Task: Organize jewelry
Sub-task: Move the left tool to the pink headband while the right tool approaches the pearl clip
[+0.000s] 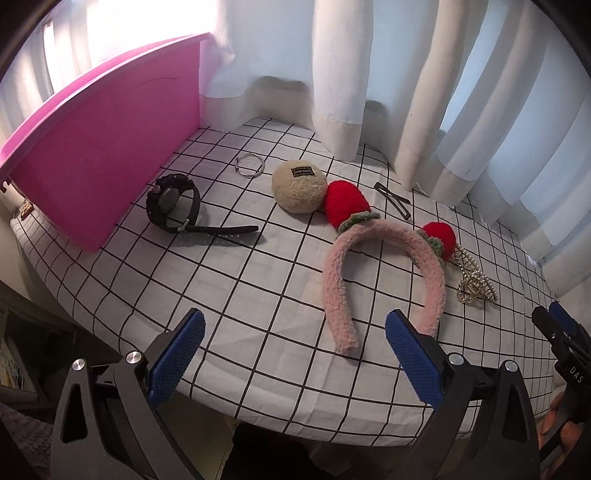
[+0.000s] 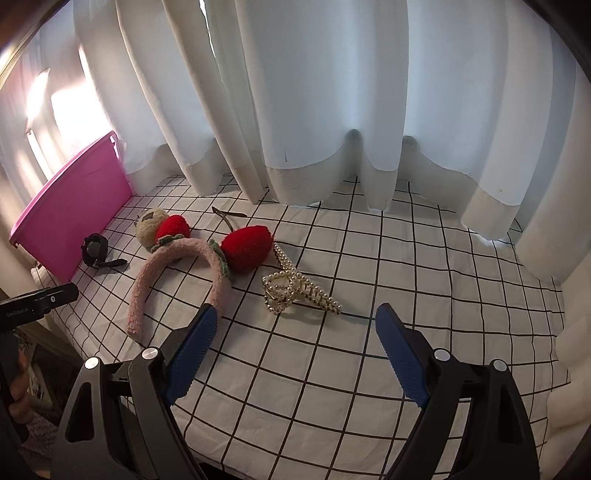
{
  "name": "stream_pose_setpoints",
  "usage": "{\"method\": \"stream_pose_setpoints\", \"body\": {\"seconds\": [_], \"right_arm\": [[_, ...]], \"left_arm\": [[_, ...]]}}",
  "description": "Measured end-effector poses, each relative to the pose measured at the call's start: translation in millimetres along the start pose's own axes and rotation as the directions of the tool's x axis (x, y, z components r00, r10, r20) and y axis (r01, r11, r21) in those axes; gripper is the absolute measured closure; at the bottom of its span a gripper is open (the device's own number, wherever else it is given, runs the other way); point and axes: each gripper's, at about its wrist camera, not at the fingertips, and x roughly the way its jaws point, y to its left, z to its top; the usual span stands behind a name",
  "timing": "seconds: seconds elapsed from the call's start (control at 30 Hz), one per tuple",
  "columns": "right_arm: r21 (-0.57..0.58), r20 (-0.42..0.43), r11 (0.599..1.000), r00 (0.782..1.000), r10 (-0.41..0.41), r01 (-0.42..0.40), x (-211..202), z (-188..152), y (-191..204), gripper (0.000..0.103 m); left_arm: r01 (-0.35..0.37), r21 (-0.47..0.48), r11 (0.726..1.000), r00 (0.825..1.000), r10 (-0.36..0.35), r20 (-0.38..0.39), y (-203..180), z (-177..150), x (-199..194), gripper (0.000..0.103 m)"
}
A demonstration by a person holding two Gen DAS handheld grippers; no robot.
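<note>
A table covered by a white cloth with a black grid (image 1: 229, 295) fills the foreground; behind it hang white curtains (image 2: 314, 110) in heavy folds, their hems resting on the cloth's far edge; daylight comes through them, bluish across the middle and right, glaring white at the upper left (image 1: 122, 29); below the table's left edge the room is dim, with dark furniture (image 1: 26, 350) only vaguely visible.

We see a checked tabletop (image 1: 236, 295) carrying, ahead of our left hand-held gripper (image 1: 295, 332), a headband (image 1: 384, 266), watch (image 1: 173, 206), bangle (image 1: 250, 166), puff (image 1: 299, 186), clip (image 1: 474, 284), hairpin (image 1: 391, 199) and pink bin (image 1: 107, 158).
</note>
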Motion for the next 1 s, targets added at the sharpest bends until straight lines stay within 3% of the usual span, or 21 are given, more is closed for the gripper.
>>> {"method": "stream_pose_setpoints", "body": {"seconds": [0.33,0.67,1.0], "right_arm": [[-0.034,-0.029,0.998,0.998,0.053,-0.054,56.6,-4.2,-11.1,0.02],[-0.189,-0.057,0.981,0.998,0.031,-0.042,86.1,4.0,-3.5,0.02],[-0.187,-0.105,0.978,0.992,0.071,-0.09,107.1,8.8,-9.3,0.02]], "left_arm": [[0.002,0.042,0.999,0.998,-0.005,0.062,-21.4,-1.3,46.0,0.007],[0.006,0.035,0.999,1.0,-0.007,0.029,-15.9,0.6,73.7,0.007],[-0.001,0.048,0.999,1.0,0.001,0.01,-29.1,5.8,92.4,0.007]]}}
